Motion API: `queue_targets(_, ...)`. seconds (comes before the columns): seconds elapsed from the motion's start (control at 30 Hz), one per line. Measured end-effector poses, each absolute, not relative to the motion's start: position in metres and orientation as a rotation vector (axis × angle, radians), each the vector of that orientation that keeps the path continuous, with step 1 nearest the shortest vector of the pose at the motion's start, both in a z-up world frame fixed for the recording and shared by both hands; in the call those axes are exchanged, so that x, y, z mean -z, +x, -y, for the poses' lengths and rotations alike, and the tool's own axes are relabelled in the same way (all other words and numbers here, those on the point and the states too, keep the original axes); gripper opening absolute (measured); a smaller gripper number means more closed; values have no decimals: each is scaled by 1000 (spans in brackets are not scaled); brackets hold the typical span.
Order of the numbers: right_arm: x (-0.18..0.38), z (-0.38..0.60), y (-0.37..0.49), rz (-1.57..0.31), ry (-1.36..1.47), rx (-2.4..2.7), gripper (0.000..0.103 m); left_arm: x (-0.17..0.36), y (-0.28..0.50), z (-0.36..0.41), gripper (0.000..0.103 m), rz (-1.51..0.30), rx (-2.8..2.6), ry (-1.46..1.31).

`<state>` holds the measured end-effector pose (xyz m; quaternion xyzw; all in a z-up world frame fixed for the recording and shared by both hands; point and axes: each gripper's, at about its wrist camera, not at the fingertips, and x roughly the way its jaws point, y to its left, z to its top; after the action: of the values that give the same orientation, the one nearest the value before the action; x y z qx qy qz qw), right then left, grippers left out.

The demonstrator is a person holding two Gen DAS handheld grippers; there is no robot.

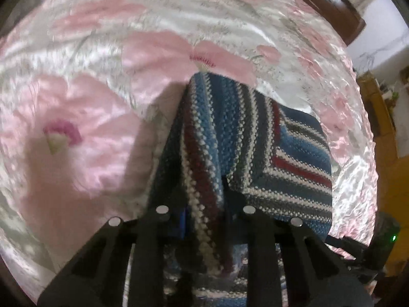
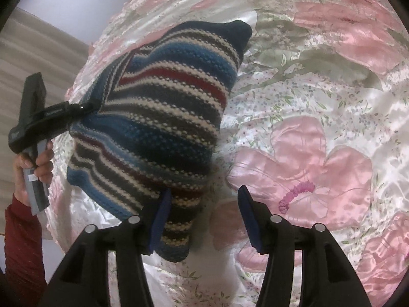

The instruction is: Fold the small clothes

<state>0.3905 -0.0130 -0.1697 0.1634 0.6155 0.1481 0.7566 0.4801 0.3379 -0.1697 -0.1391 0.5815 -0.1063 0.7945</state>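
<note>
My left gripper [image 1: 204, 217] is clamped on the knit's [image 2: 158, 117] edge, lifting it off the bedspread [image 2: 319, 107]. My right gripper [image 2: 202, 220] gapes wide, the cloth brushing one pad. I should pinch the lower corner, then carry both corners over evenly.

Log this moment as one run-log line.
left gripper: shut on striped knit | right gripper: open, beside knit | knit: partly lifted off floral bedspread
</note>
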Motion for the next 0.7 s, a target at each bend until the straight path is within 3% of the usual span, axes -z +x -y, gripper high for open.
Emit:
queue_targets(0.13,171,12,390,-1326,350,-330,54,172,485,-354,13,-1229,209,-307)
queue_targets(0.3,170,10,392,-1333,328,-321,55,172,479,-346,18,-1234,253,-260)
queue_targets(0.33,167,10,392,-1328,327,-323,55,168,477,-347,33,-1233,263,-277)
queue_targets(0.37,164,9,394,-1322,331,-324,55,163,474,-349,57,-1222,268,-293)
queue_targets(0.47,152,15,397,-1292,370,-326,65,146,463,-351,86,-1181,324,-301)
queue_targets(0.53,147,18,403,-1278,402,-332,73,147,459,-351,88,-1207,346,-283)
queue_targets(0.7,161,13,423,-1316,489,-329,76,175,462,-360,88,-1287,329,-291)
